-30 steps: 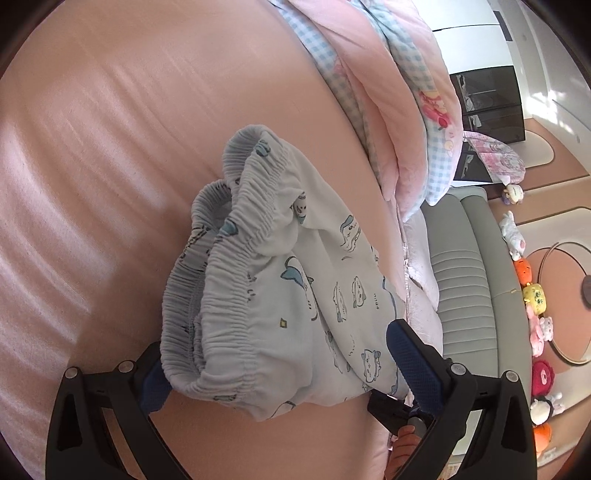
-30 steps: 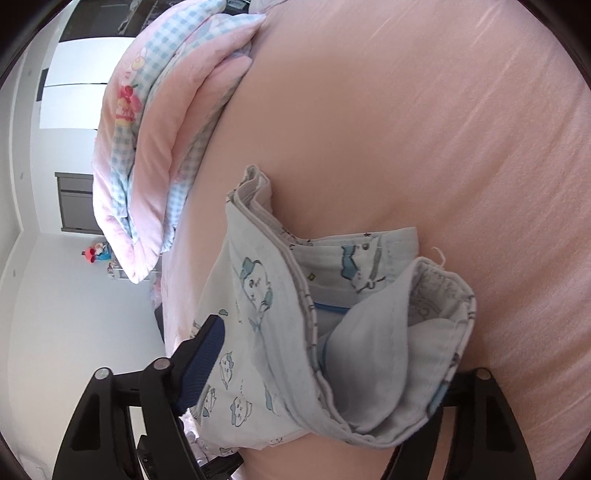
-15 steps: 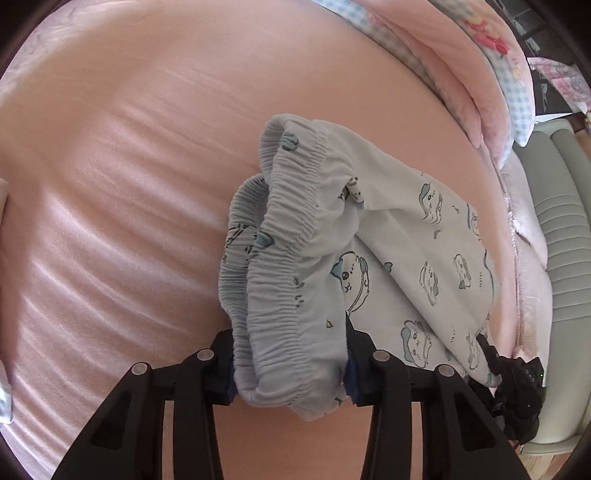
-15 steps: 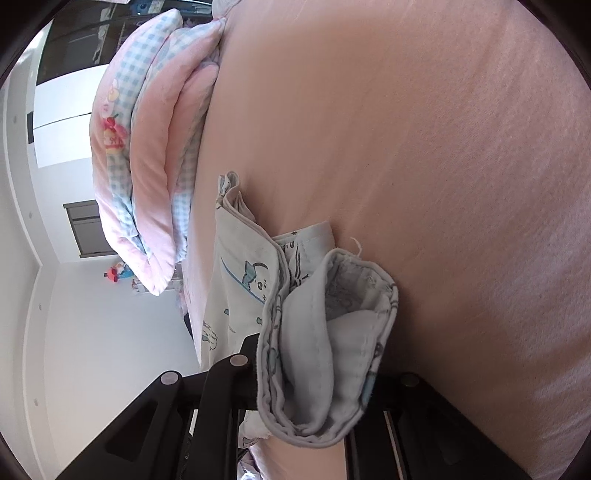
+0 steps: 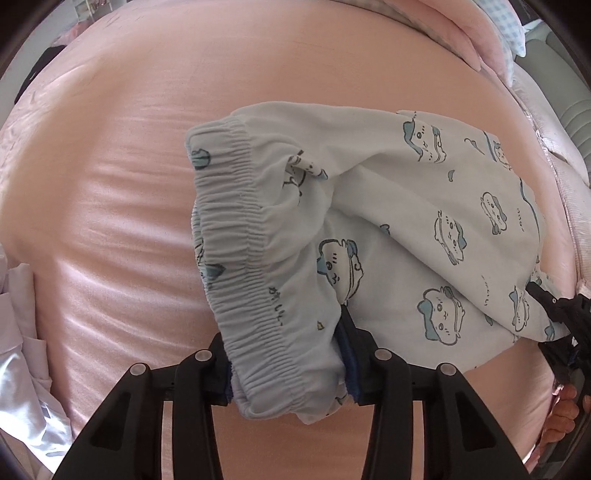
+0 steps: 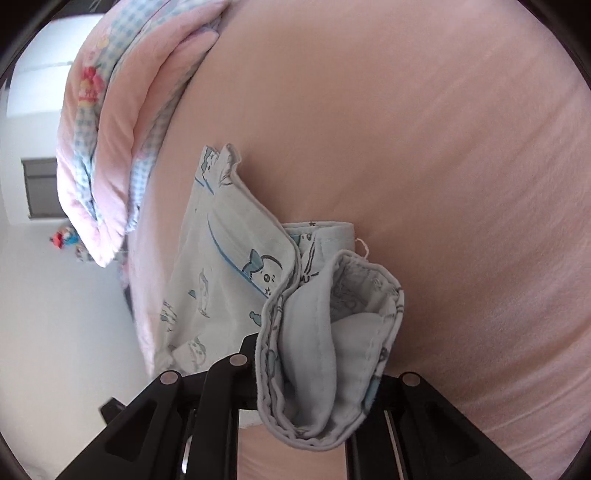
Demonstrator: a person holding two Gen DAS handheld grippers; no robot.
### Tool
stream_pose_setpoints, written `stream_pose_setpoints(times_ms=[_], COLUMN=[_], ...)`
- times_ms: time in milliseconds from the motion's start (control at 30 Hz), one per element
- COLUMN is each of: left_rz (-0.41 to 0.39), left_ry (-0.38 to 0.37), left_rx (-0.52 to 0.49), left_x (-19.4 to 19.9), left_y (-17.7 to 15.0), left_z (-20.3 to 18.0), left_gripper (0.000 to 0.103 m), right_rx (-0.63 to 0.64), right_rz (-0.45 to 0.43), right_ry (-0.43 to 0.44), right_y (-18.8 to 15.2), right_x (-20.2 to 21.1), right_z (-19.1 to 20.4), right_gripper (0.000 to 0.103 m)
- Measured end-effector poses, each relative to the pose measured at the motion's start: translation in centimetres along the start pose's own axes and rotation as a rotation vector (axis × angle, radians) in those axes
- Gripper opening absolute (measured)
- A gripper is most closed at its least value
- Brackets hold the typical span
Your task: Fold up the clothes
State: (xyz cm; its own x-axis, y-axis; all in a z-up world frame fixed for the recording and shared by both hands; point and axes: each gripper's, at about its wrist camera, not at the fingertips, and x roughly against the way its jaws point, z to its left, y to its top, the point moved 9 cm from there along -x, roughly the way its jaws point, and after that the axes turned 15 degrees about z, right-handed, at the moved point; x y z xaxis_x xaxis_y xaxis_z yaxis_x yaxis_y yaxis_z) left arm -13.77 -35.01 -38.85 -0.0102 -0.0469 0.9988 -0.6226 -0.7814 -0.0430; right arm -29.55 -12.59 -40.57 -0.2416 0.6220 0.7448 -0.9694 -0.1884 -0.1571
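Observation:
Pale blue pyjama pants (image 5: 406, 229) with a cartoon print hang stretched between my two grippers above a pink bed sheet (image 5: 147, 147). My left gripper (image 5: 288, 365) is shut on the bunched elastic waistband (image 5: 240, 258). My right gripper (image 6: 314, 398) is shut on the folded leg hems (image 6: 332, 332); it also shows at the right edge of the left wrist view (image 5: 561, 317), holding the far end of the pants. The pants (image 6: 229, 266) are folded in layers.
A folded pink and blue checked quilt (image 6: 122, 122) lies at the head of the bed, also seen in the left wrist view (image 5: 491, 33). White clothing (image 5: 22, 332) lies at the left. A grey sofa (image 5: 569, 92) stands past the bed's edge.
Both grippers went from open around the pants to shut on them. The pants are now lifted and stretched out between the grippers, and the left view has swung over the bed.

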Motion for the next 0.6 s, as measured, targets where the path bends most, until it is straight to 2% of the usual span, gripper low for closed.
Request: stream_pose_setpoints(times_ms=[167, 267, 300, 400, 467, 533, 600], left_rz=[0.019, 0.024, 0.013, -0.038, -0.079, -0.107, -0.124], left_ry=[0.051, 0.094, 0.14, 0.298, 0.386, 0.445, 0.47], left_rx=[-0.055, -0.093, -0.118, -0.204, -0.258, -0.301, -0.321], left_x=[0.2, 0.4, 0.5, 0.9, 1.2, 1.4, 1.5], left_y=[0.0, 0.0, -0.2, -0.8, -1.4, -2.2, -2.7], left_z=[-0.4, -0.7, -1.1, -2.4, -3.2, -3.7, -3.7], left_gripper=[0.041, 0.041, 0.041, 0.038, 0.035, 0.034, 0.033], right_rx=[0.219, 0.329, 0.358, 0.428, 0.444, 0.438, 0.432], right_rz=[-0.064, -0.095, -0.101, -0.117, -0.133, -0.15, -0.163], right_ry=[-0.415, -0.602, -0.648, -0.754, -0.781, -0.781, -0.776], right_y=[-0.9, -1.7, -2.0, -2.6, -3.0, -3.3, -3.6], right_x=[-0.1, -0.4, -0.4, -0.5, -0.2, 0.3, 1.0], right_z=[3.0, 4.1, 4.3, 4.9, 5.1, 5.0, 4.8], right_gripper=[0.01, 0.011, 0.011, 0.011, 0.011, 0.011, 0.011])
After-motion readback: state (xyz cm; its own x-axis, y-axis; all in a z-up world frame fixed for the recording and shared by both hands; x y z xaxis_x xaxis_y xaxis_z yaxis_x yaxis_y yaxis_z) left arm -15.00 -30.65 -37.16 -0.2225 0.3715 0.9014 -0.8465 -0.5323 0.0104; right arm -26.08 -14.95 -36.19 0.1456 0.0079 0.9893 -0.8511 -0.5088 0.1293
